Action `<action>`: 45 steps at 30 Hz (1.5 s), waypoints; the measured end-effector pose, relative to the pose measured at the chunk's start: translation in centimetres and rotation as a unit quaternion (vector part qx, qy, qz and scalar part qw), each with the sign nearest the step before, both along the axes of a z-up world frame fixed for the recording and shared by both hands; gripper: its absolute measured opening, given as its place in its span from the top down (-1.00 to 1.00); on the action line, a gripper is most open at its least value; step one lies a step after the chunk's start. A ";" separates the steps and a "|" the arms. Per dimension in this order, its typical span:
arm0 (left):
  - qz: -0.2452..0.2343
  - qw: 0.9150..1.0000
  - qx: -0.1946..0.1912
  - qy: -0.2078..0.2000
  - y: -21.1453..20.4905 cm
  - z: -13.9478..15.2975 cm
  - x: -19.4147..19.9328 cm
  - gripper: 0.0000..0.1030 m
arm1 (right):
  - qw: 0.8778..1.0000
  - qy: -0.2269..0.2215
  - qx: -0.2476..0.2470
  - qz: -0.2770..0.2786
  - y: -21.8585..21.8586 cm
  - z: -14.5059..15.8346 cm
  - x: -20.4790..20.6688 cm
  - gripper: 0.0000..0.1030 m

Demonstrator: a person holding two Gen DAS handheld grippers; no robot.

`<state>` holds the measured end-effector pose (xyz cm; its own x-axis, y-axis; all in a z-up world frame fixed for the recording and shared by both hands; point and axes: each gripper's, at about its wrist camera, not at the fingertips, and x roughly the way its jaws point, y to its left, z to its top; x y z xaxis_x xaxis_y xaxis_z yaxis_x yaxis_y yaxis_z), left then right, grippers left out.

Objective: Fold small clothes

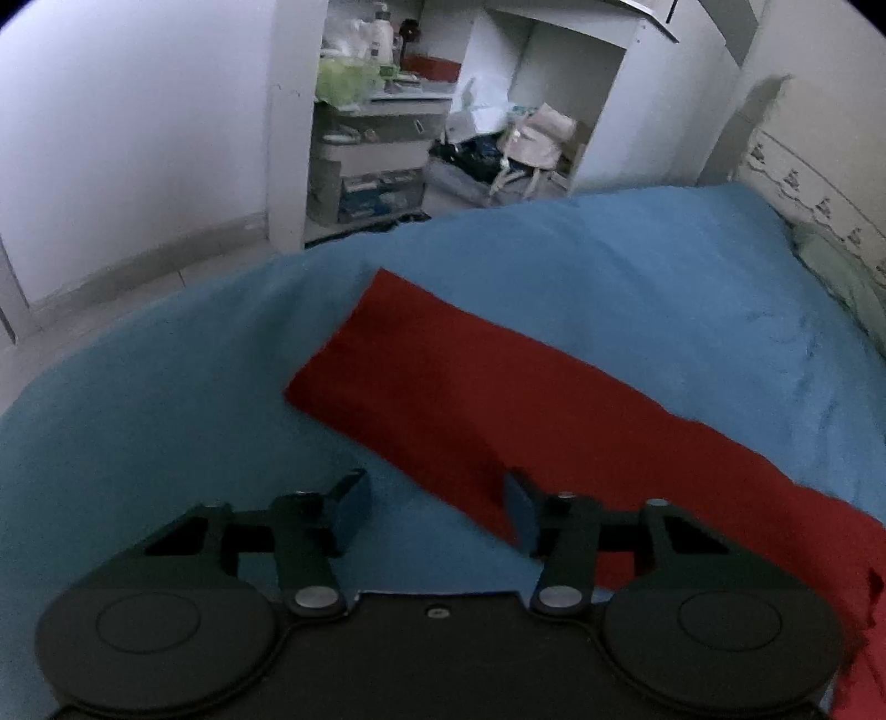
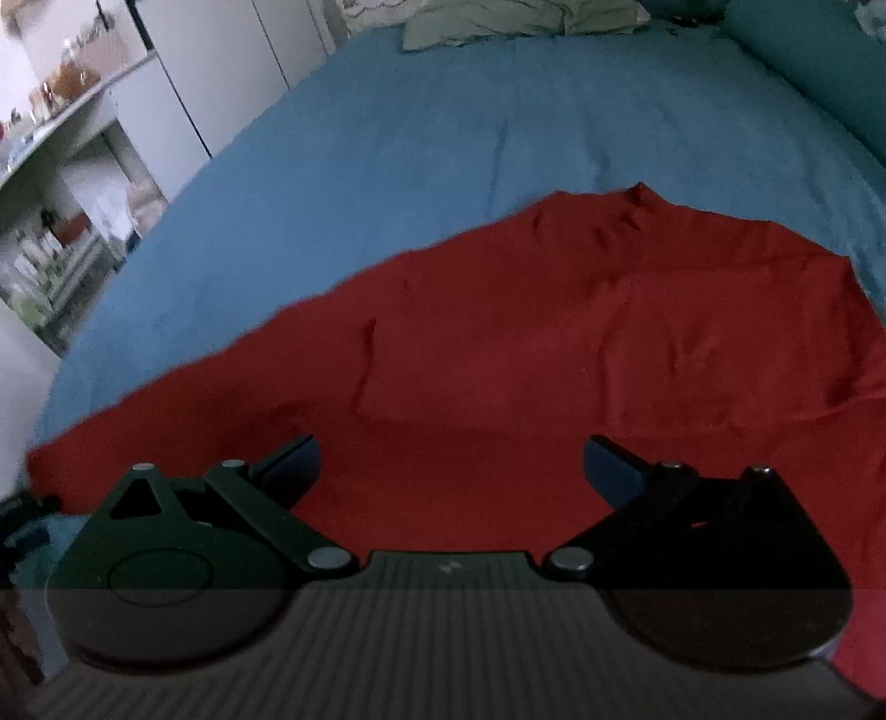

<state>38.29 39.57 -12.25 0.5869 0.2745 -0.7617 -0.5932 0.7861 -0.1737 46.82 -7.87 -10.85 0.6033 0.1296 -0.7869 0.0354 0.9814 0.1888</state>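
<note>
A red garment [image 1: 498, 387] lies spread on a blue bedsheet [image 1: 166, 415]. In the left wrist view one long narrow part of it runs from the middle to the lower right. My left gripper [image 1: 437, 509] is open and empty, hovering over the near edge of that part. In the right wrist view the garment's wide body [image 2: 554, 343] lies with folds and wrinkles. My right gripper [image 2: 451, 465] is wide open and empty, just above the near part of the red cloth.
The bed's edge curves along the left in both views. Beyond it stand white shelves [image 1: 376, 127] with clutter and bags on the floor [image 1: 526, 149]. A pale green cloth [image 2: 498, 19] lies at the head of the bed, also seen in the left wrist view [image 1: 841, 277].
</note>
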 end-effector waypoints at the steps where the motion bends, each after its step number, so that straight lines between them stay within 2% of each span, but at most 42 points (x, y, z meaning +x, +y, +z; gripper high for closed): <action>1: 0.001 1.000 0.005 -0.001 0.0 0.0 0.3 0.00 | 1.000 0.001 -0.002 -0.001 -0.2 -0.2 -0.1 -1.00; 3: 0.003 1.000 0.016 -0.005 0.0 -0.2 0.8 0.07 | 1.000 0.006 -0.005 -0.010 -0.3 -0.5 -0.1 -1.00; 5: 0.006 1.000 0.024 -0.005 0.3 -0.2 1.6 0.24 | 1.000 0.010 0.001 -0.019 -0.6 -0.9 -0.3 -1.00; 7: 0.011 0.999 0.030 0.001 0.6 -0.1 2.2 0.76 | 1.000 0.012 0.003 -0.027 -0.7 -1.1 -0.4 -1.00; 10: 0.014 1.000 0.027 -0.002 0.9 0.4 2.7 0.85 | 0.999 0.012 -0.011 -0.035 -0.7 -1.1 -0.5 -1.00; 13: 0.000 0.999 0.041 -0.012 -0.1 1.8 3.0 0.87 | 0.999 0.008 -0.011 -0.037 -1.3 -1.0 -0.5 -1.00; 19: -0.069 0.991 0.089 -0.068 -6.4 8.1 4.1 0.88 | 0.999 -0.007 0.014 -0.046 -4.9 0.1 -0.1 -1.00; 22: -0.127 0.980 0.109 -0.104 -12.3 11.4 5.2 0.88 | 0.998 -0.019 0.018 -0.050 -7.5 1.2 -0.2 -1.00; 25: -0.197 0.964 0.109 -0.144 -20.2 13.7 6.1 0.88 | 0.997 -0.037 0.022 -0.060 -10.8 2.6 -0.4 -1.00; 28: -0.284 0.938 0.092 -0.173 -29.7 14.7 6.9 0.88 | 0.996 -0.048 0.011 -0.075 -14.4 3.7 -0.5 -1.00; 31: -0.352 0.917 0.069 -0.175 -38.1 13.7 7.3 0.88 | 0.994 -0.058 0.008 -0.092 -18.5 4.4 -1.0 -1.00; 34: -0.407 0.901 0.042 -0.146 -45.9 10.1 7.6 0.88 | 0.992 -0.064 0.005 -0.110 -22.5 4.4 -1.7 -1.00; 36: -0.438 0.892 0.039 -0.108 -50.1 6.6 7.8 0.88 | 0.991 -0.060 -0.001 -0.120 -24.6 3.6 -2.0 -1.00; 39: -0.462 0.884 0.047 -0.049 -53.7 1.3 8.0 0.88 | 0.992 -0.040 -0.004 -0.119 -27.2 1.7 -2.2 -1.00; 41: -0.471 0.879 0.060 -0.025 -54.9 -1.1 7.9 0.88 | 0.993 -0.027 -0.003 -0.113 -28.3 0.5 -2.0 -1.00; 44: -0.478 0.874 0.085 -0.026 -55.5 -2.1 7.2 0.85 | 0.994 -0.019 0.007 -0.108 -29.1 -0.8 -1.9 -1.00; 45: -0.480 0.873 0.082 -0.028 -55.2 -2.0 7.2 0.69 | 0.994 -0.019 0.013 -0.107 -29.3 -1.0 -1.8 -1.00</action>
<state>45.47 -15.63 -14.24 0.6418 -0.2611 -0.7210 0.3581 0.9335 -0.0194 45.03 -37.12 -11.89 0.6487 0.0155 -0.7609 0.2350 0.9469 0.2196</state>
